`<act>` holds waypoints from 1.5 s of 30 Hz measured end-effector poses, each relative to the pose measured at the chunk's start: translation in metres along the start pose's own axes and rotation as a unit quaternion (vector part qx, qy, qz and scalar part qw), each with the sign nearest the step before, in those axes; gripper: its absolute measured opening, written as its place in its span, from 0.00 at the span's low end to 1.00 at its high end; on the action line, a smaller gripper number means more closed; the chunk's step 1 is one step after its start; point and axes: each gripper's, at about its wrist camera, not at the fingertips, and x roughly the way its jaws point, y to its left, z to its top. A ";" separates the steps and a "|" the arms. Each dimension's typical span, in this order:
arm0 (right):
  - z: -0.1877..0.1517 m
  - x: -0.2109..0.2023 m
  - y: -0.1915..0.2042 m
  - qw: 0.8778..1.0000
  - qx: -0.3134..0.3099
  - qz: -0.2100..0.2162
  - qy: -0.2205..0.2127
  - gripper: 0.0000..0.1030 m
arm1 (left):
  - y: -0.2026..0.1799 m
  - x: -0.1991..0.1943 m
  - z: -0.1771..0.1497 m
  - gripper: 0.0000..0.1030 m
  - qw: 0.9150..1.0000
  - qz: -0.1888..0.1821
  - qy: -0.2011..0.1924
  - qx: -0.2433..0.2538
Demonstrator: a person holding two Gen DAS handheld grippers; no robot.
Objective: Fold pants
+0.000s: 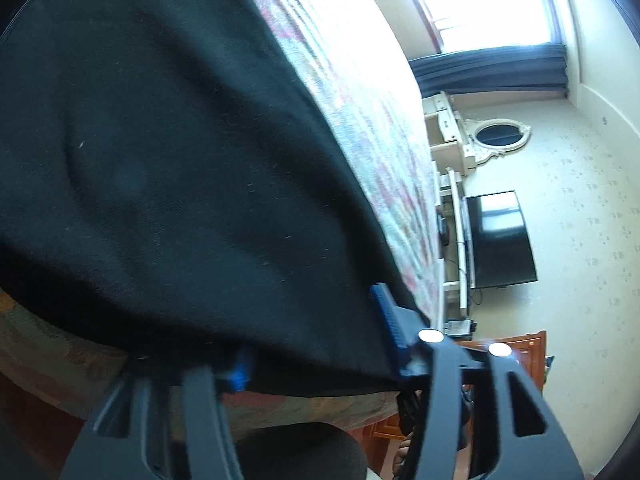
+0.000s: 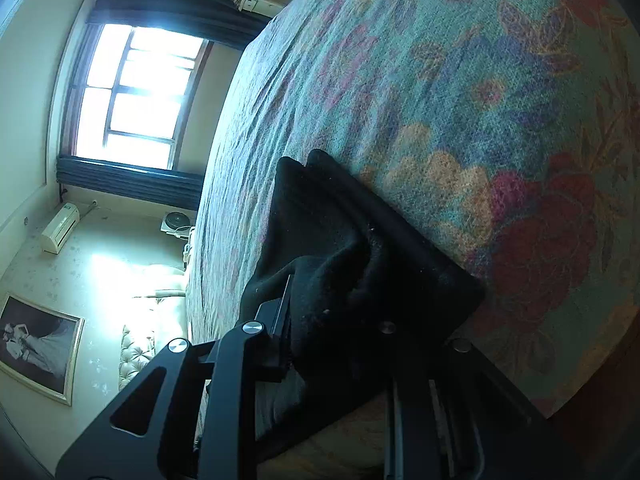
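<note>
Left wrist view: the left tool grasps the near edge of the black pants, which spread wide over the floral bed.

Right wrist view: the right tool is clenched on a bunched corner of the pants, lying on the bed. Bunched cloth may slip from that hold, or uneven pulling could skew the fold.

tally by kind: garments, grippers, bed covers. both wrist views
Black pants: 1
Grippers: 2, left gripper and right gripper, both with pants cloth between the fingers
Floral bedspread: 1
Total: 4
</note>
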 end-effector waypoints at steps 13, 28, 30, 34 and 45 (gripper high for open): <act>-0.005 -0.024 0.031 0.999 -0.048 0.000 -0.026 0.05 | -0.005 -0.016 -0.005 0.06 1.000 -0.018 -0.020 0.012; 0.006 -0.022 -0.010 0.999 -0.014 -0.026 -0.032 0.06 | 0.003 -0.003 -0.018 0.07 0.998 0.008 0.010 0.067; 0.010 -0.028 -0.017 0.999 0.005 -0.014 -0.043 0.08 | -0.001 -0.006 -0.018 0.11 0.996 0.006 0.018 0.084; 0.019 -0.049 -0.017 0.996 0.008 -0.037 -0.084 0.33 | -0.012 -0.025 -0.016 0.59 0.989 -0.008 0.040 0.142; 0.067 -0.037 0.002 0.997 -0.073 -0.027 -0.026 0.68 | -0.014 -0.114 0.051 0.83 0.982 -0.031 -0.028 0.184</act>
